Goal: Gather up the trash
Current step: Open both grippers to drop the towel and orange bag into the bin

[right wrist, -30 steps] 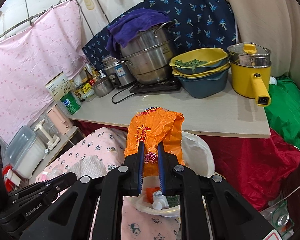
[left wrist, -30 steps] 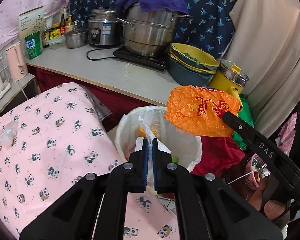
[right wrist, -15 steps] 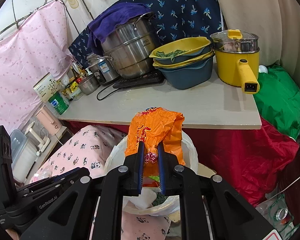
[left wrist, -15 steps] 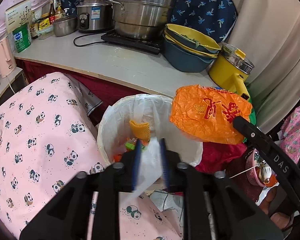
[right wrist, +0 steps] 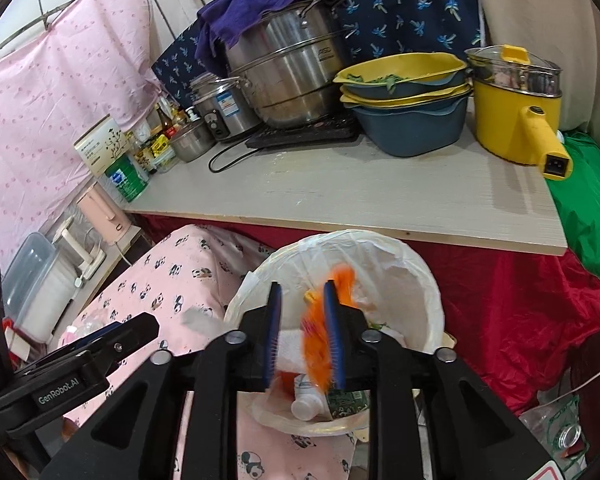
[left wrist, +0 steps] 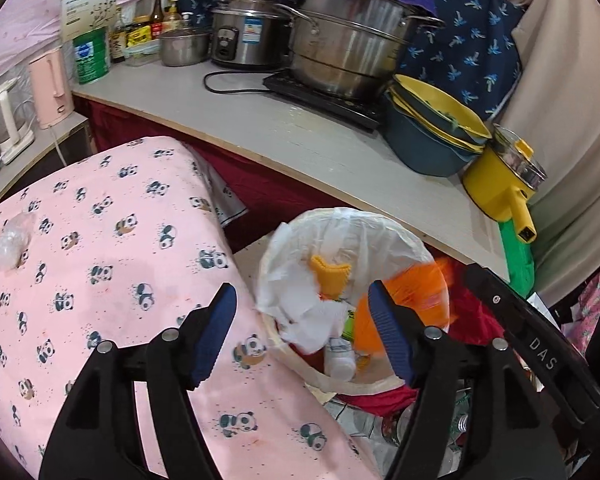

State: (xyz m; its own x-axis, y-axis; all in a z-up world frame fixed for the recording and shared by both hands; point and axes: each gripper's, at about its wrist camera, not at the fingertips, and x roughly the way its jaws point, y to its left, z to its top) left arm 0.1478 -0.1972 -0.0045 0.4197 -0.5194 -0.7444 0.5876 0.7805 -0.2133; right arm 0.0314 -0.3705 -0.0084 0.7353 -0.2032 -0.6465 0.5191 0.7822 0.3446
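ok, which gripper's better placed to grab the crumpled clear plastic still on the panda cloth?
Left. The left gripper is open, empty, over the cloth beside the plastic; the right gripper hangs over the bin.

The left gripper [left wrist: 302,330] is a matte black plastic frame of angular, cut-out arms, each finger lined with a ribbed dark-blue pad [left wrist: 214,332] and pinned with round silver screws. The right gripper [right wrist: 302,336] has the same build: black struts, thin blue pads [right wrist: 272,336] and silver screw heads at the joints, with a red-and-white sticker corner at the lower edge. From the left wrist view the right gripper's black side bar bears white "DAS" lettering, and from the right wrist view the left gripper's side reads "GenRobot.AI" in white.
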